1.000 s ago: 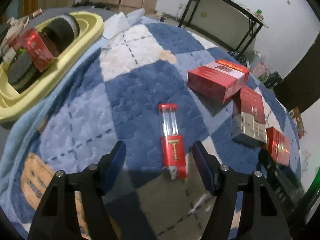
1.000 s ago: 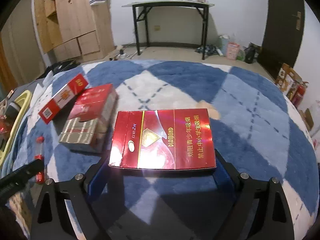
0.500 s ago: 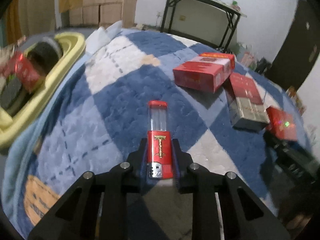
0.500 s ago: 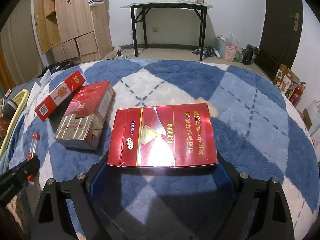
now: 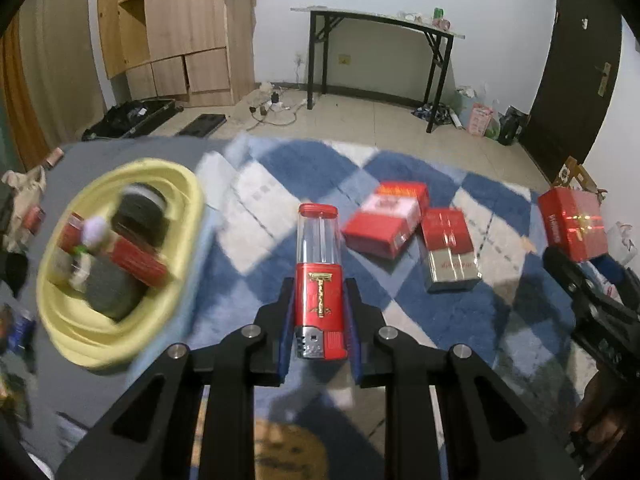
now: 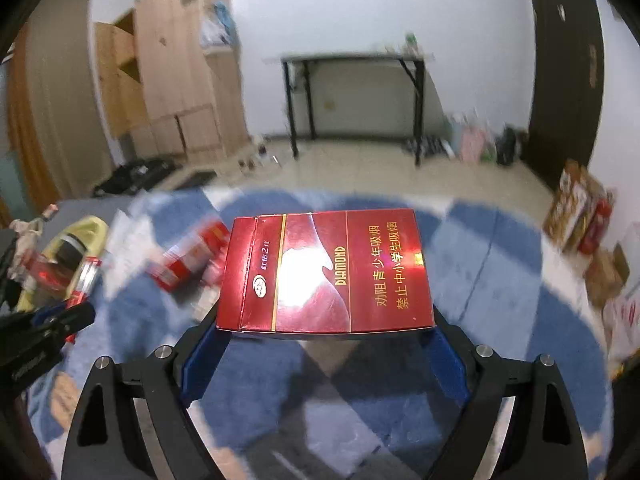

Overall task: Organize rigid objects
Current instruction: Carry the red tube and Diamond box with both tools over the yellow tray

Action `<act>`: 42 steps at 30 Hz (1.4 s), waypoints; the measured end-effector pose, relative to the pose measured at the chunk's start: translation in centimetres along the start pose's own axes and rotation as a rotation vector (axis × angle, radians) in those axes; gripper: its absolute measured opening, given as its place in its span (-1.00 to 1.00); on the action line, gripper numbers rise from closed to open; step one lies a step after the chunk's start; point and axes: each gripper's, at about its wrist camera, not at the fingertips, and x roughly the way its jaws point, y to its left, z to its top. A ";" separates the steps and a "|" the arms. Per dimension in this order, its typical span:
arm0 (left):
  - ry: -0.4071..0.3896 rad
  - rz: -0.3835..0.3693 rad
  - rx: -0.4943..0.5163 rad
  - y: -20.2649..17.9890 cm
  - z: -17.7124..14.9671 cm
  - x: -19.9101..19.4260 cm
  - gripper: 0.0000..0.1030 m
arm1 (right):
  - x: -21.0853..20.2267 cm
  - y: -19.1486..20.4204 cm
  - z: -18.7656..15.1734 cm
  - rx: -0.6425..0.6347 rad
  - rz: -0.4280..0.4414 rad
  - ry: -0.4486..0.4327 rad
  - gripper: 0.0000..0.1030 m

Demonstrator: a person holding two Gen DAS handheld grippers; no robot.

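Note:
My left gripper [image 5: 319, 312] is shut on a red lighter [image 5: 319, 276] with a clear top, held above the blue and white rug [image 5: 280, 168]. A yellow tray [image 5: 120, 264] with black round things and a red box lies to its left. My right gripper [image 6: 320, 336] is shut on a red Diamond carton [image 6: 326, 272], lifted off the rug [image 6: 500, 260]; this carton also shows in the left wrist view [image 5: 574, 224]. Two red boxes, one [image 5: 386, 218] with a white face and one [image 5: 450, 248] with a silver end, lie on the rug.
The yellow tray [image 6: 86, 236] and my left gripper [image 6: 44, 324] show at the left of the right wrist view. A black-legged table [image 5: 380, 52], wooden cabinets [image 5: 180, 28] and a dark door [image 5: 572, 72] stand behind. Clutter lies at the rug's left edge.
My left gripper closed on the lighter and lifted it off the rug, turning toward the tray. My right gripper raised the carton off the rug.

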 end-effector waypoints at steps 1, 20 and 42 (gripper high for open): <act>-0.007 0.009 -0.001 0.8 0.5 -1.1 -0.53 | -1.4 0.7 0.6 -0.026 0.017 -0.034 0.73; 0.000 0.150 -0.224 14.3 2.5 -4.8 -0.53 | -5.2 13.8 6.8 -0.184 0.296 -0.020 0.73; 0.204 0.034 -0.428 28.0 -3.0 3.7 -0.54 | 9.9 30.6 13.7 -0.504 0.423 0.333 0.73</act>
